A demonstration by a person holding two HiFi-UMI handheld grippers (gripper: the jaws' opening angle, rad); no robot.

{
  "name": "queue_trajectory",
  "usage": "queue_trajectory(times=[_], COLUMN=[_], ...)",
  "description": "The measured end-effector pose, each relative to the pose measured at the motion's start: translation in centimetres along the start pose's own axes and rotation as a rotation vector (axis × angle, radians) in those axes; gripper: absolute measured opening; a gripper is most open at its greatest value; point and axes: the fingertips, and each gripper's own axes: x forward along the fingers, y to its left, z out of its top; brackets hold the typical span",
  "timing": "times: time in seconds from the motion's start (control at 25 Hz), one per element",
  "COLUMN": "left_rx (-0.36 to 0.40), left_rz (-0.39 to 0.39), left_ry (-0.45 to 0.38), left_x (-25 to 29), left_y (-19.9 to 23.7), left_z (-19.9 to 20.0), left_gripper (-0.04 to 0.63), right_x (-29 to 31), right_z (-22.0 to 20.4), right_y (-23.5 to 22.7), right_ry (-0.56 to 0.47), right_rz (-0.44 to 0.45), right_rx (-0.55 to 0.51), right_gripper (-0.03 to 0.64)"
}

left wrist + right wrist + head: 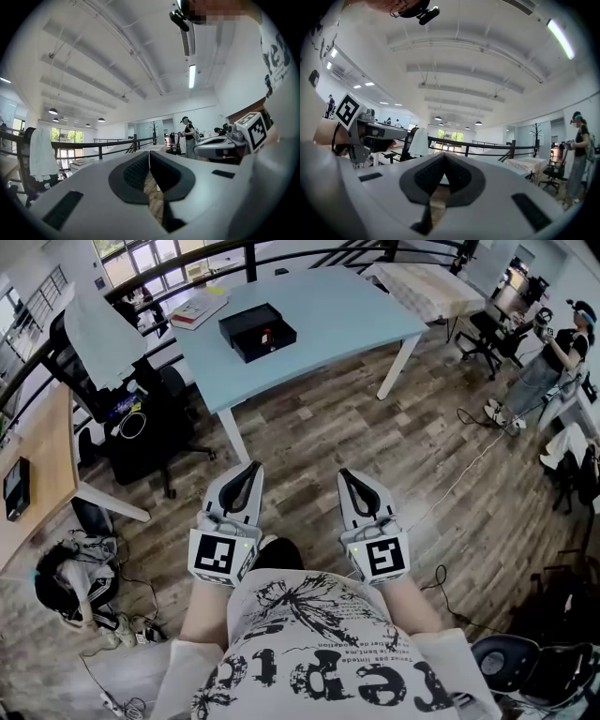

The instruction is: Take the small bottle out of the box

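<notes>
In the head view an open black box lies on the light blue table, far ahead of me. A small red-topped bottle shows inside it. My left gripper and right gripper are held close to my body above the wooden floor, well short of the table. Both have their jaws together with nothing between them. The left gripper view shows its tips touching, and the right gripper view shows the same for the right gripper. Both gripper views look out level across the room.
A book lies on the table's far left corner. A black office chair stands left of the table, and a wooden desk runs along the left. Another person stands at the far right. Cables lie on the floor.
</notes>
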Motion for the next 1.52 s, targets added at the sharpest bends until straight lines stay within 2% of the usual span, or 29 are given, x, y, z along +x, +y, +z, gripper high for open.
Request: queue_trajectory(times=[0.2, 0.4, 1.16, 1.52], left_rx=[-0.012, -0.026, -0.036, -0.086], left_rz=[0.002, 0.008, -0.010, 0.061], left_ry=[0.022, 0.043, 0.041, 0.106], left_x=[1.9, 5.5, 28.4, 34.8], left_y=[1.1, 4.4, 26.8, 32.3], left_z=[-1.0, -2.7, -3.5, -6.7], left_gripper=[0.021, 0.021, 0.021, 0.021], right_x=[1.9, 6.5, 37.3, 47.1], right_z=[-1.3, -2.8, -3.4, -5.6], right_y=[-1.5, -3.0, -11.6, -15.1], right_ry=[0.025, 0.047, 0.080, 0.109], right_rz=[-0.009, -0.008, -0.008, 0.058], right_rx=[0.034, 0.038, 0.014, 0.035], right_gripper=[0.008, 0.009, 0.008, 0.008])
